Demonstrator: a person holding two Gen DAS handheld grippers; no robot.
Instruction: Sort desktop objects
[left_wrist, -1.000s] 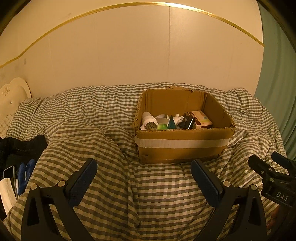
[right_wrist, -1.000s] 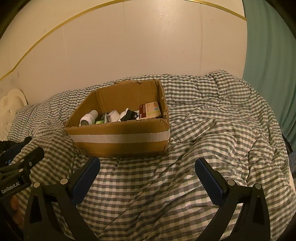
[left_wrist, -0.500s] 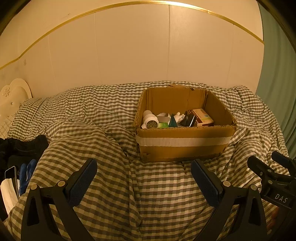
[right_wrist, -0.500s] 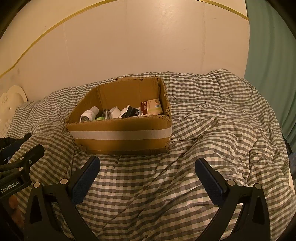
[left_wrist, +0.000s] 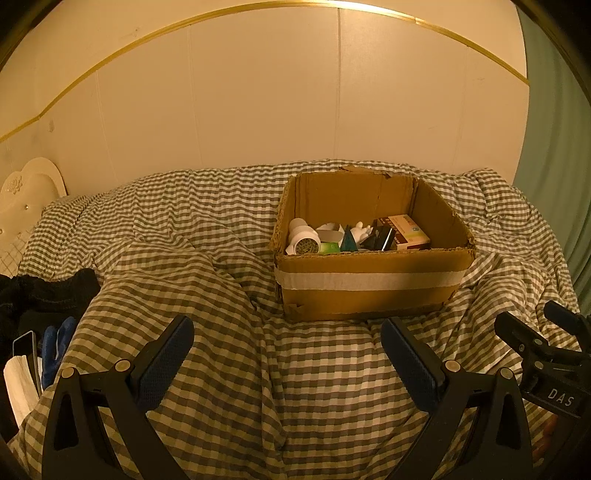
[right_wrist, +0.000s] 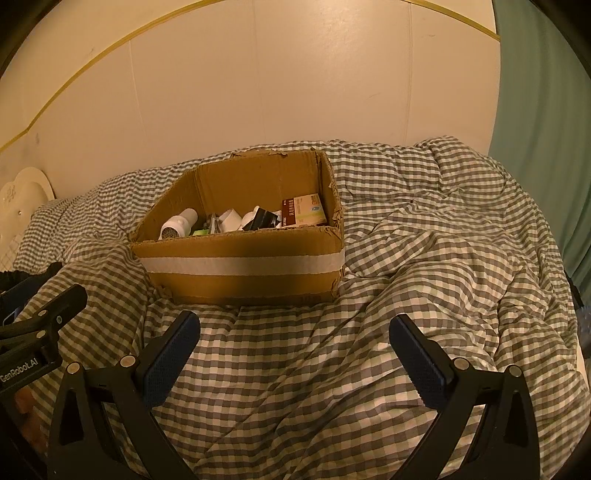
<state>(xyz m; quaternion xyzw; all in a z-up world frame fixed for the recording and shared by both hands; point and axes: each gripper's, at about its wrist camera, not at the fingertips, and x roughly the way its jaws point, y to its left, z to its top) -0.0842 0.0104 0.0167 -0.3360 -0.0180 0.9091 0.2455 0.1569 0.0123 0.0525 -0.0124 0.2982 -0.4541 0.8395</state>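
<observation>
An open cardboard box (left_wrist: 369, 291) with a white tape band sits on a checked quilt; it also shows in the right wrist view (right_wrist: 240, 273). Inside lie a white bottle (left_wrist: 303, 238), a brown and white carton (left_wrist: 406, 230), a small black item (left_wrist: 380, 238) and other small objects. The bottle (right_wrist: 179, 227) and carton (right_wrist: 304, 210) show in the right wrist view too. My left gripper (left_wrist: 286, 354) is open and empty, short of the box. My right gripper (right_wrist: 293, 347) is open and empty, also short of the box.
The checked quilt (right_wrist: 424, 258) is rumpled with folds. At the left edge lie dark clothing (left_wrist: 48, 291), a blue glove (left_wrist: 55, 350) and a phone (left_wrist: 26, 347). A cream wall stands behind, a green curtain (right_wrist: 543, 110) at the right.
Both views have tilted up slightly, so the box sits a little lower and nearer in frame. Both grippers stay open and empty.
</observation>
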